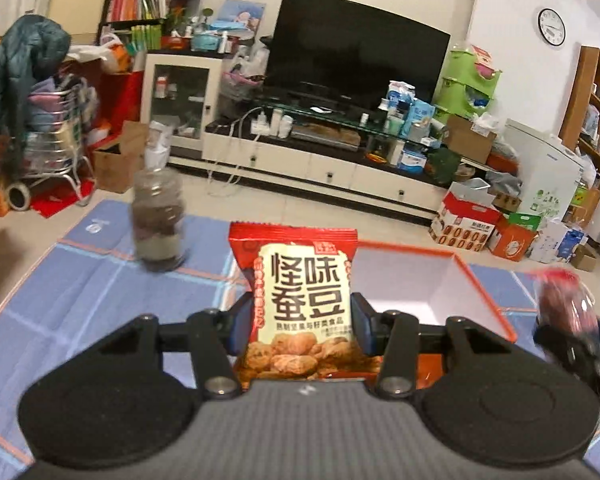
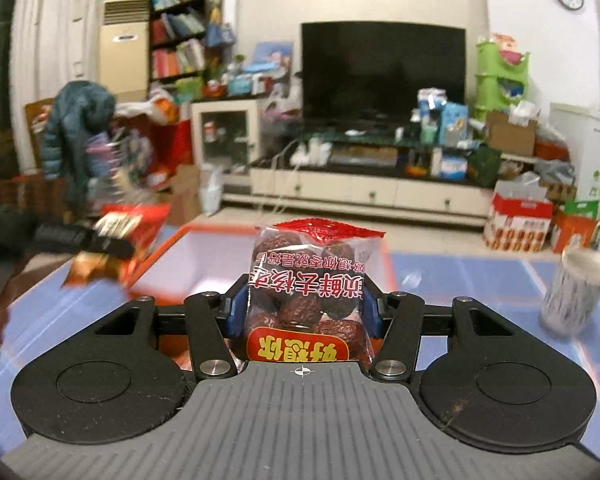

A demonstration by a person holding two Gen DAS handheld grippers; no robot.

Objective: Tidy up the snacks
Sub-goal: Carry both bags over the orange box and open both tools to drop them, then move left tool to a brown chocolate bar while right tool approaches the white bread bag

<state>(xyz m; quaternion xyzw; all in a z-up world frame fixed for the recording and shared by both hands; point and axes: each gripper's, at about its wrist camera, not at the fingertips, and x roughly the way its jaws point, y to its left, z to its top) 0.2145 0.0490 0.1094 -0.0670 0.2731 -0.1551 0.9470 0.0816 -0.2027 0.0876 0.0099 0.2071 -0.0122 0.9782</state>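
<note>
The left gripper (image 1: 303, 326) is clamped on a broad-bean snack packet (image 1: 298, 304), held upright by its sides above the near edge of the orange-rimmed white box (image 1: 484, 292), probably so it can drop in cleanly. The right gripper (image 2: 305, 312) pinches a clear jujube packet (image 2: 312, 292) the same way, its print upside down, in front of that box. Both packets hang off the blue-clothed tabletop (image 1: 60, 288). A jar (image 1: 158, 224) stands left of the box, a white patterned cup (image 2: 572, 296) to its right.

Two snack packets (image 1: 300, 304) (image 2: 308, 292) (both red-topped), one box (image 1: 480, 292) – two jars (image 1: 158, 224) (image 2: 572, 292)
</note>
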